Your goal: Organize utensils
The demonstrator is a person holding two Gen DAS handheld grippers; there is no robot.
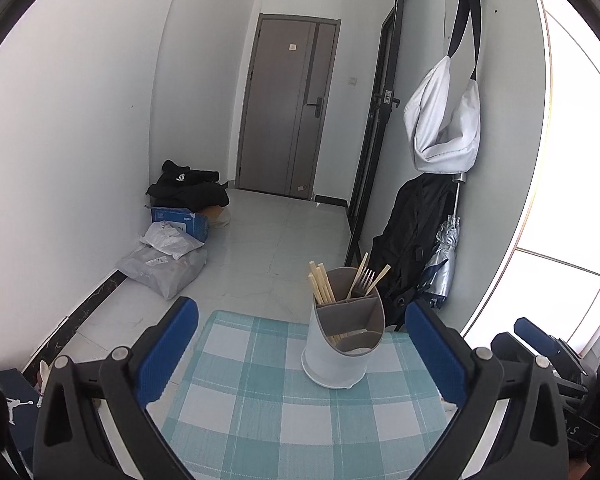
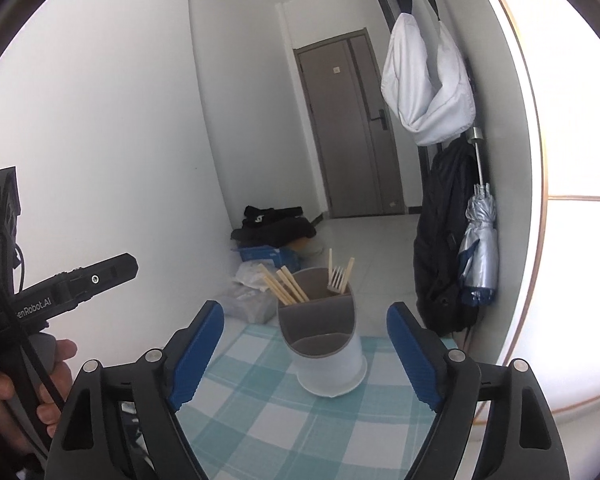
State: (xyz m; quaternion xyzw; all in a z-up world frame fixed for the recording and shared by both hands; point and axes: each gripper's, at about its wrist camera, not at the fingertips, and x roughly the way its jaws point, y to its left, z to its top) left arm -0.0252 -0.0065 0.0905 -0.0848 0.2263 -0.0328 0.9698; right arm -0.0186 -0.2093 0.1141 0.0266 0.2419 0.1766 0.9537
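A white utensil holder with a grey divided insert stands upright on the teal-and-white checked tablecloth. Wooden chopsticks stick out of its back left compartment, and a wooden fork with more sticks out of the back right one. My left gripper is open just short of the holder, with nothing between its blue pads. In the right wrist view the holder, chopsticks and fork show again. My right gripper is open and empty in front of the holder.
A black backpack, a folded silver umbrella and a white bag hang on the right wall beyond the table. Plastic bags and a blue box lie on the floor at left. A hand holds the left gripper's body.
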